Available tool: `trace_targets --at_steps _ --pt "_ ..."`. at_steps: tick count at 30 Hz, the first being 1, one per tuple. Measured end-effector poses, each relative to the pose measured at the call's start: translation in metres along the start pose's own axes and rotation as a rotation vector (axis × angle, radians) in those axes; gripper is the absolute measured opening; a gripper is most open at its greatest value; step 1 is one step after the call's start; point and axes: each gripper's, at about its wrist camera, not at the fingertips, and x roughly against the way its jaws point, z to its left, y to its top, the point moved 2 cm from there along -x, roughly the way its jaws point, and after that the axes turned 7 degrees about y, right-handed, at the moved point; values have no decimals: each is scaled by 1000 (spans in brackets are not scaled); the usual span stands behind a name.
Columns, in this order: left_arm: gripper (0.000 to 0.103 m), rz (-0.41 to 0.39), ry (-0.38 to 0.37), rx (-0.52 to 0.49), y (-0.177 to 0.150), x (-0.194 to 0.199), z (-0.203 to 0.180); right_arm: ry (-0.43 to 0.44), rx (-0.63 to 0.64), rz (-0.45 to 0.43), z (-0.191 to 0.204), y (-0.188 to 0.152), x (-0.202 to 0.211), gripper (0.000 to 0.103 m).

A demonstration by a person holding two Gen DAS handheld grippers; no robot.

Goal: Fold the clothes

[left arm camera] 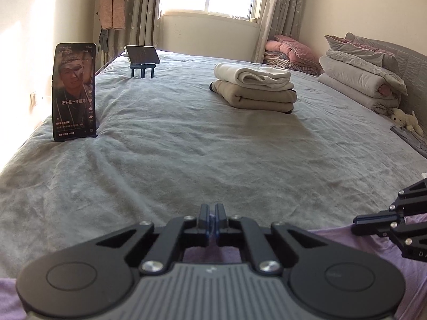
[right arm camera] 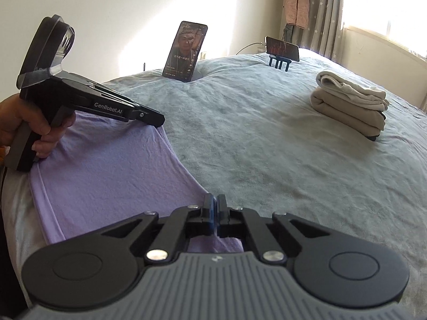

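While both clamp its far edge | left tool (left arm camera: pixel 213 213), right tool (right arm camera: pixel 214 202) closed | purple garment (right arm camera: pixel 106 173)

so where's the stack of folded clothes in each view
Left wrist view: the stack of folded clothes sits right of centre, in the upper half, on the bed.
Right wrist view: the stack lies far right, upper half.
Shared landmark: the upright phone, left of the stack in both.

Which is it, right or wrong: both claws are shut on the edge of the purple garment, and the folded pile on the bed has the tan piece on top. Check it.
Wrong in one respect: in the folded pile the white piece lies on top and the tan piece beneath, as the left wrist view shows. The left claw and right claw are shut on the purple garment.
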Motion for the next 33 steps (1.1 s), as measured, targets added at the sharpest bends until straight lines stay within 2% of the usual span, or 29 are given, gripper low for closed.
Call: trace_targets --at_steps 1,4,6,7,8,10,13,17,23,28,33 --pt "4 32 6 -10 -2 -7 -1 -3 -2 13 -1 -1 -5 2" --pt "4 40 14 -20 -4 -11 -2 -5 -18 25 -3 -7 -16 2" --pt "9 42 17 -20 -3 -9 -3 -6 -42 11 -3 -6 -14 4" --pt "9 42 19 -21 -3 -6 -3 -5 -56 5 -3 -5 -11 7" --pt "14 41 21 -22 -2 -2 -3 -3 -66 -1 -3 -4 -8 11" --pt "22 38 22 -23 0 7 -4 -9 -65 -8 -1 -3 0 12" --pt "22 29 3 -23 2 27 -4 -1 -72 -20 1 -4 15 13" --pt "22 31 -32 -61 -3 53 -9 63 -112 -28 8 -10 35 13" --pt "22 99 -129 -169 -29 79 -31 182 -147 20 34 -22 44 13" --pt "22 139 -167 -259 -51 95 -48 202 -139 63 55 -33 52 15" --pt "22 148 -187 -292 -64 113 -55 211 -151 86 65 -44 65 16"
